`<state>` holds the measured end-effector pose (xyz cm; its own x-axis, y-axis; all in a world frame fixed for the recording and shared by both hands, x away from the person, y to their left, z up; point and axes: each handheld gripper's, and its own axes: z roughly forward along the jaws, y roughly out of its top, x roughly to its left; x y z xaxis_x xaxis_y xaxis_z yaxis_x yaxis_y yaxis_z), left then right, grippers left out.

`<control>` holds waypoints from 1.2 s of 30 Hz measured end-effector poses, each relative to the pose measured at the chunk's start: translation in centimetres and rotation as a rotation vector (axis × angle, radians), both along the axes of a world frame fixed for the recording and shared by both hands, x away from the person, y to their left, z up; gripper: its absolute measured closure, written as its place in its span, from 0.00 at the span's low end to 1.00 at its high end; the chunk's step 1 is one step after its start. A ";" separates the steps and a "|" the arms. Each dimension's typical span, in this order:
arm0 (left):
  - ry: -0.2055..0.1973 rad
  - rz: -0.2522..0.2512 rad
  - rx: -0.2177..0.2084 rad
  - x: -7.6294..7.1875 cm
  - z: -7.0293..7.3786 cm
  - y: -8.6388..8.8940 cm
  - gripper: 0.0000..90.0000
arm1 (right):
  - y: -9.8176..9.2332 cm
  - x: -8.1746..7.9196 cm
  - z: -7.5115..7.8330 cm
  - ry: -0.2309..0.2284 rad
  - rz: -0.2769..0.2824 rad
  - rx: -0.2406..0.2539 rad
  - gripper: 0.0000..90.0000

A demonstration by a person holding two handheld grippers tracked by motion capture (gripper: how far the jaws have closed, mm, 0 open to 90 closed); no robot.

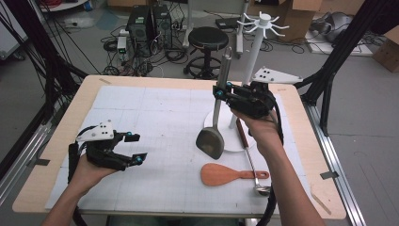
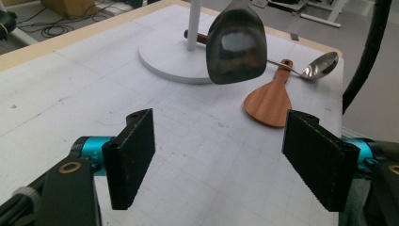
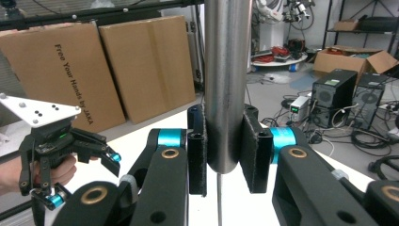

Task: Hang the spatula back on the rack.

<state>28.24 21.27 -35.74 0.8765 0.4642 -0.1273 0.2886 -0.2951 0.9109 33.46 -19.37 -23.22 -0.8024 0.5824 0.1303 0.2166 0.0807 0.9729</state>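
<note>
left gripper (image 2: 219, 160) gaping, spatula (image 1: 212, 137) beyond, clamped in right gripper (image 1: 222, 92)

Both grippers, left (image 1: 132, 148) and right (image 1: 225, 92), are black with teal knobs, brass screws, grey three-cornered top plates, trailing black cables

1 spatula (image 1: 210, 140), 1 wood paddle (image 1: 221, 174), 1 ladle (image 1: 261, 189), 1 rack (image 1: 256, 61).

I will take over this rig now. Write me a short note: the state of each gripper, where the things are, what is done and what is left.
Right gripper: shut on the metal spatula's handle, held upright above the mat beside the white rack.
Left gripper: open, nothing between the jaws.
Wooden spatula and ladle lie on the mat.
Done: the metal spatula is lifted.
Left, probably: hang it on the rack, then the other two.
</note>
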 end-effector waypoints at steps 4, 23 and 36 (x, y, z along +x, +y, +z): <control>0.000 0.000 0.006 0.0 -0.2 0.0 0.29 | -0.4 0.2 0.5 -0.007 -0.014 -0.006 0.84; 0.000 -0.007 -0.008 -0.1 -0.1 0.1 0.30 | -2.1 2.1 3.3 0.004 -0.112 -0.021 0.84; 0.003 -0.008 -0.009 -0.1 -0.1 0.1 0.29 | -2.5 3.2 2.7 0.044 -0.162 -0.025 0.84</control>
<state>28.12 21.36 -35.85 0.8800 0.4558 -0.1334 0.2884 -0.2897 0.9126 36.67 -21.85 -20.49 -0.6915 0.7072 0.1472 0.2712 0.0652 0.9603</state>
